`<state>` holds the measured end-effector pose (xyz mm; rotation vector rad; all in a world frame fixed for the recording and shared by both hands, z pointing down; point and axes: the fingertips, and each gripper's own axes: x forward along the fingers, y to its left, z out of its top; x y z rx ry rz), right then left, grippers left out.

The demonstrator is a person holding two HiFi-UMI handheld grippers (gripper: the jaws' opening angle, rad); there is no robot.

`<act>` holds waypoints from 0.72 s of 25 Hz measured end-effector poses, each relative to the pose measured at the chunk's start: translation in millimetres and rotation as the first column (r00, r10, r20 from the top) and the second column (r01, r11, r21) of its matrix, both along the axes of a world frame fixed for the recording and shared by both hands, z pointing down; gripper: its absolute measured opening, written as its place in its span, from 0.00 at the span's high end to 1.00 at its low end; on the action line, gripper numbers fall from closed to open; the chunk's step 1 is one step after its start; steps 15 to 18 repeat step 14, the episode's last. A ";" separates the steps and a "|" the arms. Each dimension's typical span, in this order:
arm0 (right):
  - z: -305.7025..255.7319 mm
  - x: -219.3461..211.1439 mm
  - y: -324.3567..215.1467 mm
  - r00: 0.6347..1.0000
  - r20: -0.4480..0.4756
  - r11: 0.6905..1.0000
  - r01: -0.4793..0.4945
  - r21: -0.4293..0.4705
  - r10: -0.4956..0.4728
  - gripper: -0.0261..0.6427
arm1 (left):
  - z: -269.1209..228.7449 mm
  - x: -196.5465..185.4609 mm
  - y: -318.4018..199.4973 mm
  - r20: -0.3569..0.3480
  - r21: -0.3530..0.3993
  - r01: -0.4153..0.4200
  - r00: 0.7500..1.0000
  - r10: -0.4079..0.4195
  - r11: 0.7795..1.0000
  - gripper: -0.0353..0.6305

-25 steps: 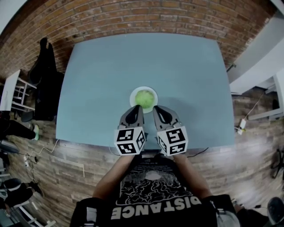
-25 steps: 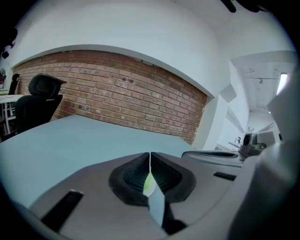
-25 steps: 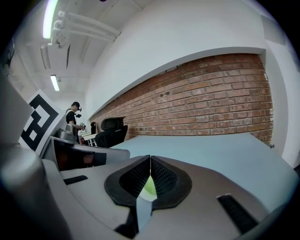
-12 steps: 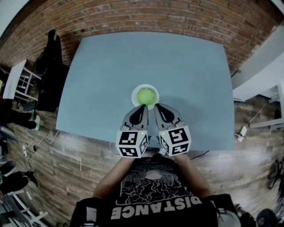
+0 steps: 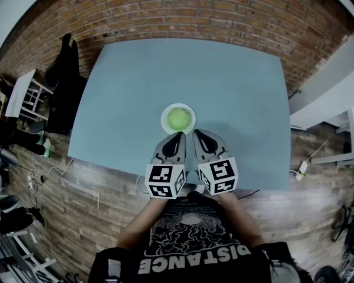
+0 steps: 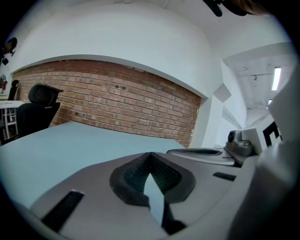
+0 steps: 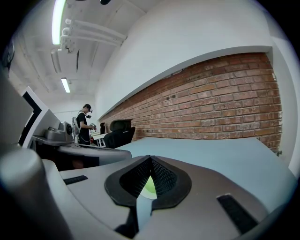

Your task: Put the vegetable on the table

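A broad pale blue table fills the middle of the room, its far edge against a red brick wall, with a wood-plank floor around it. A round green vegetable sits on a small white plate toward the near side of the table. Just short of the plate, the left gripper and right gripper hover side by side, each with its jaws closed tip to tip on nothing. A black office chair stands off the table's left side, and a person stands far back under the ceiling lights.
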<state>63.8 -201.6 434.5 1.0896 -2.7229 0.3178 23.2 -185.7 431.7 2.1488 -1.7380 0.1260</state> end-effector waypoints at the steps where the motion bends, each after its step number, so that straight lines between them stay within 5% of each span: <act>1: 0.2 1.0 -0.2 1.000 0.001 1.000 -0.001 -0.002 0.001 0.95 | -0.3 0.9 -0.1 0.001 0.000 0.000 1.000 0.000 1.000 0.95; 18: 2.3 -1.1 0.2 1.000 -0.006 1.000 0.005 -0.001 -0.005 0.95 | 1.3 -0.3 -1.4 -0.002 -0.011 0.000 1.000 0.000 1.000 0.95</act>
